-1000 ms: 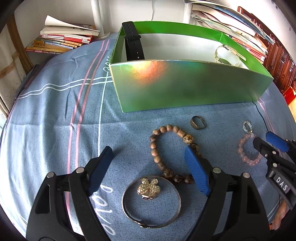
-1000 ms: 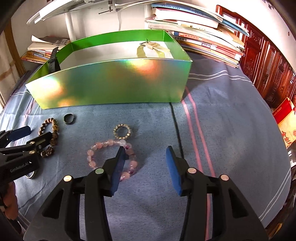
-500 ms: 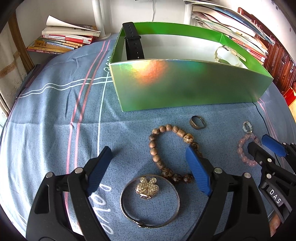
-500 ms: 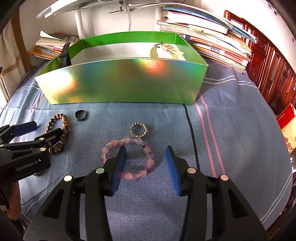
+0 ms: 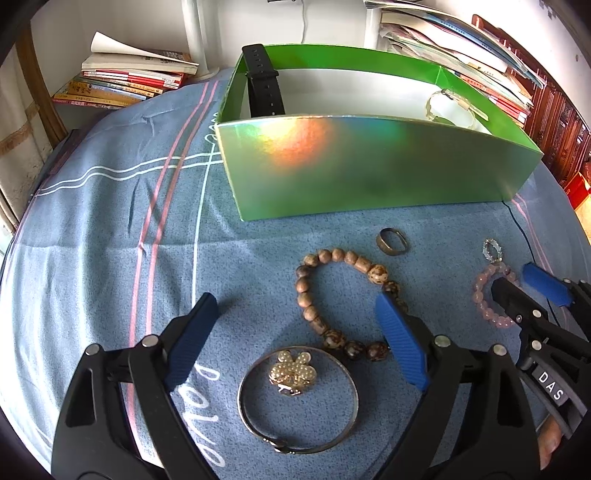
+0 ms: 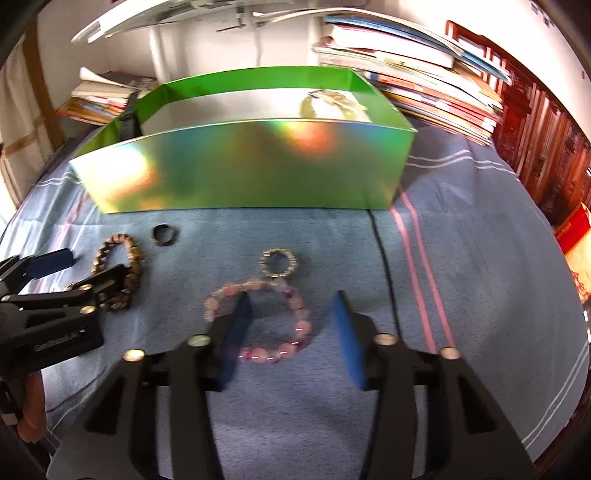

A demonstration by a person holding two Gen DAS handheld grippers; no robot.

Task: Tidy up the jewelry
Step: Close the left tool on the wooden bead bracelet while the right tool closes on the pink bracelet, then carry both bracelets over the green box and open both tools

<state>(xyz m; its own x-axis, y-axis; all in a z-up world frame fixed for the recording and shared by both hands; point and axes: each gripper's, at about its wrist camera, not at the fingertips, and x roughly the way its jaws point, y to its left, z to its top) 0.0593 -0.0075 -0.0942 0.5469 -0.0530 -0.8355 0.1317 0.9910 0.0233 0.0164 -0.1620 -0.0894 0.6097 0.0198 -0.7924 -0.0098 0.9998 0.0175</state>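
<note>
A green box [image 5: 369, 166] stands on the blue cloth, holding a black watch strap [image 5: 263, 83] and a pale bangle [image 5: 448, 107]. In front lie a brown bead bracelet [image 5: 332, 299], a dark ring [image 5: 391, 242], a silver bangle [image 5: 297, 398] around a pearl brooch [image 5: 293, 372], a crystal ring [image 6: 277, 263] and a pink bead bracelet [image 6: 258, 321]. My left gripper [image 5: 295, 343] is open above the brown bracelet and brooch. My right gripper [image 6: 291, 332] is open, its jaws straddling the right part of the pink bracelet.
Stacks of books [image 5: 125, 79] lie at the back left and more books [image 6: 413, 85] at the back right. A white lamp post [image 5: 194, 35] stands behind the box. A thin black cable [image 6: 380, 251] runs over the cloth. Dark wooden furniture [image 6: 535, 147] is on the right.
My right gripper has moved left and forward until its open jaws straddle the pink bracelet. My left gripper has barely moved.
</note>
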